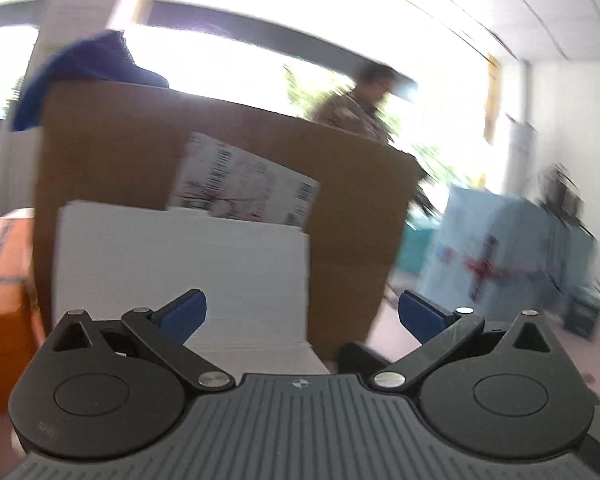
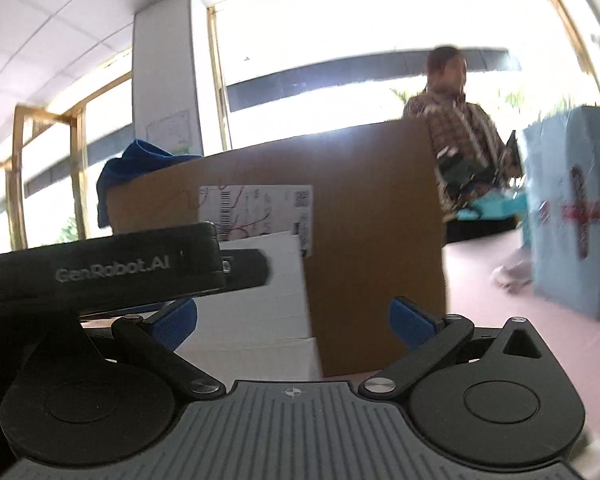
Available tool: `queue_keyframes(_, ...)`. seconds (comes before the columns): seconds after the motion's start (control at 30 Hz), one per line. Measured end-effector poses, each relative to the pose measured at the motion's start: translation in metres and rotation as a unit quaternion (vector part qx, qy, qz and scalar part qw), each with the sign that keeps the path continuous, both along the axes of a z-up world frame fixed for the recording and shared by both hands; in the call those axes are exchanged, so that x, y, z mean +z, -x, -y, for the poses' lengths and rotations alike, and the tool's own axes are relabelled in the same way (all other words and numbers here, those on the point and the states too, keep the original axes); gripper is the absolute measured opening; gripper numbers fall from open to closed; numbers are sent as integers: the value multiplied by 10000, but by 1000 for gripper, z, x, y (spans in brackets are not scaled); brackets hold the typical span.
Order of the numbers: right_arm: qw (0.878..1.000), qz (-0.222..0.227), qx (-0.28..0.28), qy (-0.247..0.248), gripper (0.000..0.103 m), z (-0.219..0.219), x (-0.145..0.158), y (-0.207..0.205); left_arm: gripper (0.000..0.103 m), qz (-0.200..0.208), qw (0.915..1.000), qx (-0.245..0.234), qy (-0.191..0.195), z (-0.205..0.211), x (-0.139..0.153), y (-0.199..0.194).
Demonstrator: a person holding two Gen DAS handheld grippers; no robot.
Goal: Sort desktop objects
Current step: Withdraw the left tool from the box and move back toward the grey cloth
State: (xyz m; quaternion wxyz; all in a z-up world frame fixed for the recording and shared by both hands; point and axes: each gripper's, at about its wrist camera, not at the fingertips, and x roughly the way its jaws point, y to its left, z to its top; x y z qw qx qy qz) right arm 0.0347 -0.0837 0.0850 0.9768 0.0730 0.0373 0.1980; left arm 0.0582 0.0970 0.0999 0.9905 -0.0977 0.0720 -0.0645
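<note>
My left gripper (image 1: 302,314) is open, its blue fingertips spread wide with nothing between them. Straight ahead of it stands a white box (image 1: 180,272) leaning against a large brown cardboard box (image 1: 352,208) that carries a shipping label (image 1: 244,184). My right gripper (image 2: 292,320) is open too and holds nothing. It faces the same white box (image 2: 256,300) and cardboard box (image 2: 372,240). The black body of the other gripper (image 2: 108,268), marked GenRobot.AI, crosses the left of the right wrist view. A blue cloth (image 1: 88,68) lies on top of the cardboard box.
A light blue box with a red cross (image 1: 504,256) (image 2: 572,208) stands to the right on the pinkish table (image 2: 484,264). An orange box (image 1: 4,280) sits at the far left. A person (image 2: 456,120) stands behind the cardboard box, in front of bright windows.
</note>
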Motion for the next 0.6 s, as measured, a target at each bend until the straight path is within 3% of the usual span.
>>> queue_keyframes(0.13, 9977, 183, -553, 349, 103, 15, -9, 7, 103, 156, 9999, -25, -32, 10, -18, 9)
queue_keyframes(0.37, 9878, 132, -1551, -51, 103, 62, -21, 15, 103, 801, 9963, 31, -305, 30, -36, 32)
queue_keyframes(0.5, 9741, 416, -2221, -123, 103, 80, -28, 31, 103, 667, 9958, -549, -291, 38, -46, 34)
queue_keyframes(0.6, 9658, 640, -2504, 195, 103, 85, -32, 46, 103, 674, 9926, -972, -276, 42, -52, 37)
